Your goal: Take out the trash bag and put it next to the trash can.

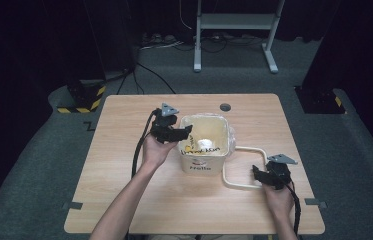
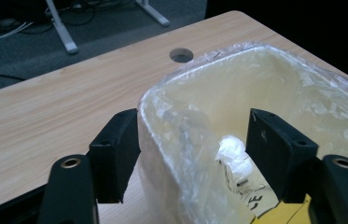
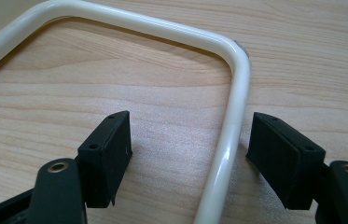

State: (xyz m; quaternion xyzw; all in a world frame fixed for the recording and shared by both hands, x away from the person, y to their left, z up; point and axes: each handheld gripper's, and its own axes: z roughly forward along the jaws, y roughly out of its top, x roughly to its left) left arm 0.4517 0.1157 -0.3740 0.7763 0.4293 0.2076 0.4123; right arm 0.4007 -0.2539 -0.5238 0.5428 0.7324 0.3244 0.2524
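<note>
1. The right gripper (image 1: 260, 176) sits at the near right of the bench (image 1: 124, 200), held low in the person's right hand (image 1: 278, 197).
2. Its fingers (image 3: 108, 156) stand apart, one on each side of the cream handle (image 3: 230, 135), which lies flat on the wood. In the right gripper view neither finger touches the handle; it runs nearer the right-hand finger.
3. The handle (image 1: 246, 167) is a bent loop that reaches from the bin's right side out across the bench.
4. The bin (image 1: 203, 162) stands upright at mid-bench, cream, with dark lettering on its front and a clear liner (image 2: 302, 79) folded over the rim.
5. A white wad (image 2: 232, 154) lies in the bottom of the bin.
6. The left gripper (image 1: 186, 132), in the left hand (image 1: 155, 150), is at the bin's left rim.
7. Its fingers (image 2: 115, 154) straddle that rim, one outside the wall and one inside. They are apart; the outer finger lies against or just beside the liner, the inner one is clear of it.
8. A round hole (image 2: 181, 55) is in the bench beyond the bin.
</note>
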